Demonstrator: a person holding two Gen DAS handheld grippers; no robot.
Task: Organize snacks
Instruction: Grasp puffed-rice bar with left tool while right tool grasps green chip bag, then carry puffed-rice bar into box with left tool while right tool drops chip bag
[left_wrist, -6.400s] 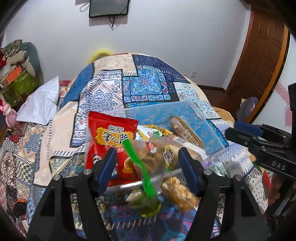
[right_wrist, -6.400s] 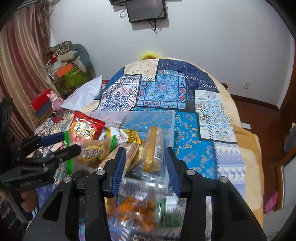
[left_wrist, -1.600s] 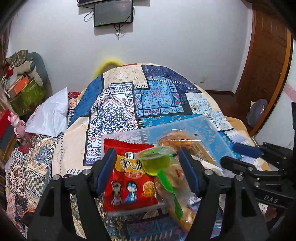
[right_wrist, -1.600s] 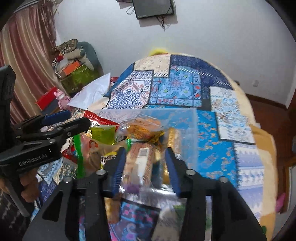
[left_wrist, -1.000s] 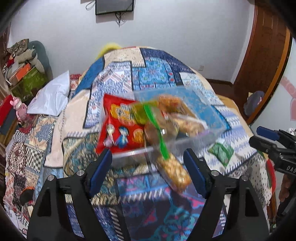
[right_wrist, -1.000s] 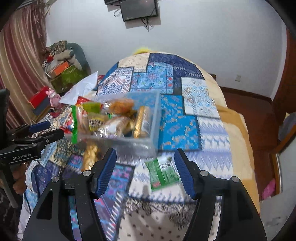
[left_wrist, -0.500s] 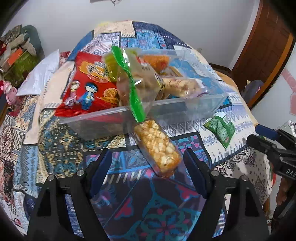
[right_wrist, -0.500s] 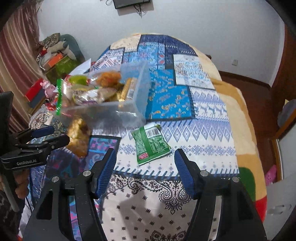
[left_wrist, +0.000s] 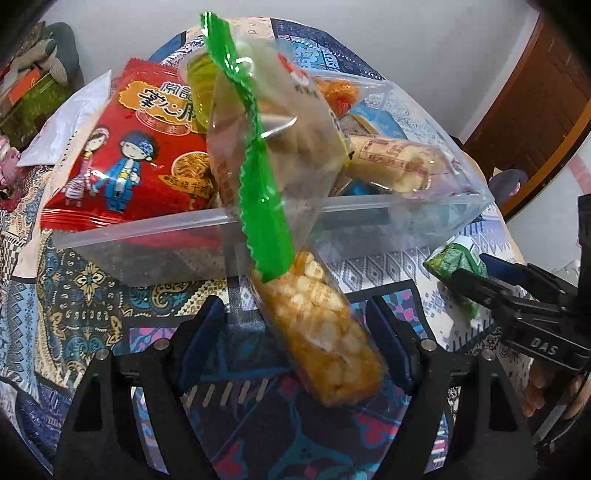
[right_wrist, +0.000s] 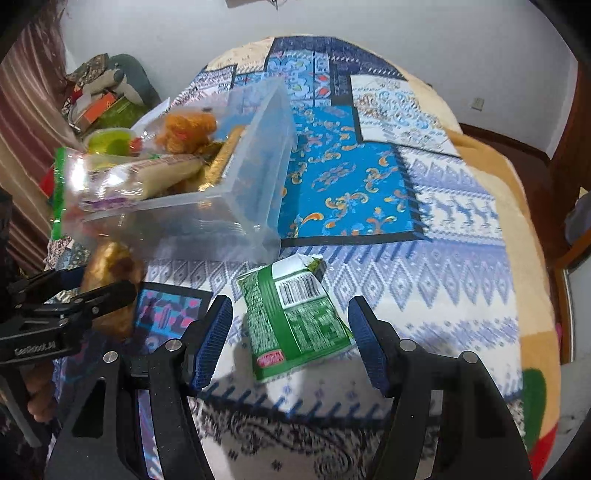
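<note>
A clear plastic bin (left_wrist: 155, 251) (right_wrist: 255, 177) full of snacks sits on the patterned bedspread. It holds a red packet (left_wrist: 129, 155), a green jelly cup (left_wrist: 197, 79) and wrapped cakes (left_wrist: 391, 162). A clear green-edged packet (left_wrist: 266, 147) hangs over its front wall. An orange puffed-corn bar (left_wrist: 317, 328) lies on the spread in front of the bin, between the fingers of my open left gripper (left_wrist: 295, 339). A green packet (right_wrist: 295, 317) lies on the spread between the fingers of my open right gripper (right_wrist: 290, 339). The packet also shows in the left wrist view (left_wrist: 452, 258).
A white pillow (left_wrist: 66, 118) and piled boxes (right_wrist: 99, 107) lie beyond the bin on the left. A wooden door (left_wrist: 532, 107) stands at the right. The bedspread (right_wrist: 424, 229) stretches to the right of the bin.
Both grippers have dropped lower and closer to the bedspread. The left now straddles the orange bar and the right straddles the green packet. The bin stays put.
</note>
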